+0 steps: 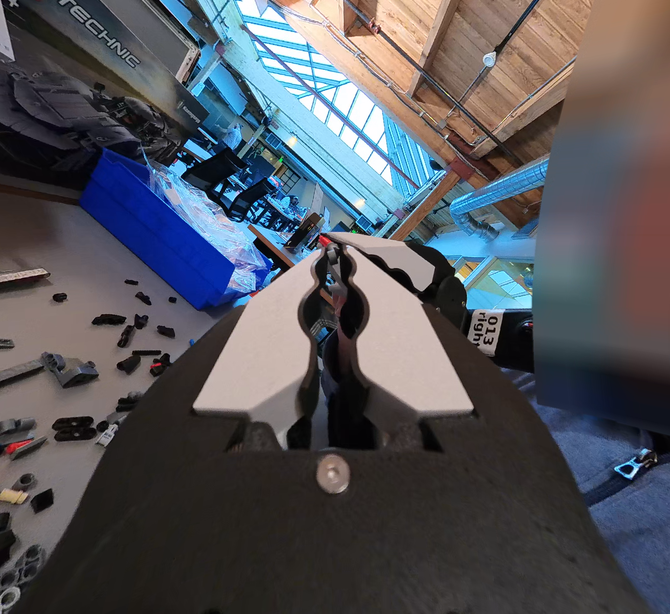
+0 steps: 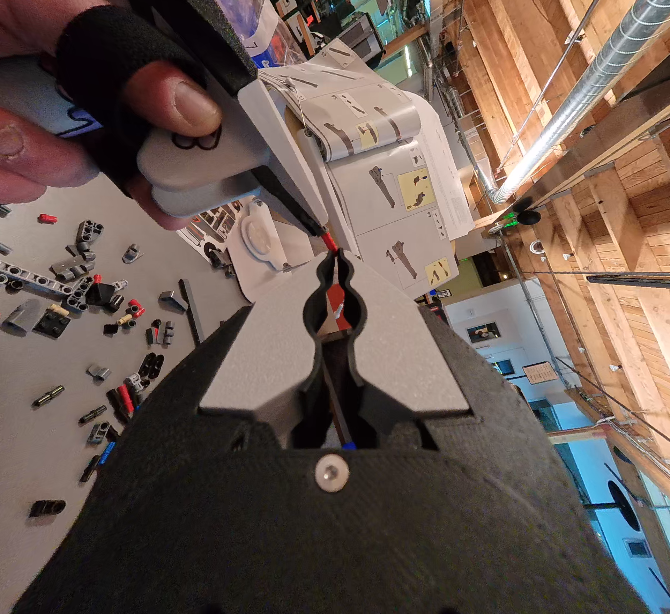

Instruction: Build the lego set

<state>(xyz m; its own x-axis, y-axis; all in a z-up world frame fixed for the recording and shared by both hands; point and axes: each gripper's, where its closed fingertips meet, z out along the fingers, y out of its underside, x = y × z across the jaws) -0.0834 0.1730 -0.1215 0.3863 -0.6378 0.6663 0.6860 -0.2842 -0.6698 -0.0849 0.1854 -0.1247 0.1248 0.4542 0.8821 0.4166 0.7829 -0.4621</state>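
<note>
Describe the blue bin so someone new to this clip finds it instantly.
Find the big dark set box standing at the back of the grey table. The blue bin sits right in front of it, clear plastic bags spilling out; the only large bright-blue thing among small loose pieces.

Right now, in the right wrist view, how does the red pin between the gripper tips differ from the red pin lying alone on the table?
The raised red pin hangs in the air, sticking out of the left gripper toward the right gripper; the loose red pin lies flat on the grey table. The raised red pin is partly hidden; the loose red pin shows whole. Both are small and red.
</note>
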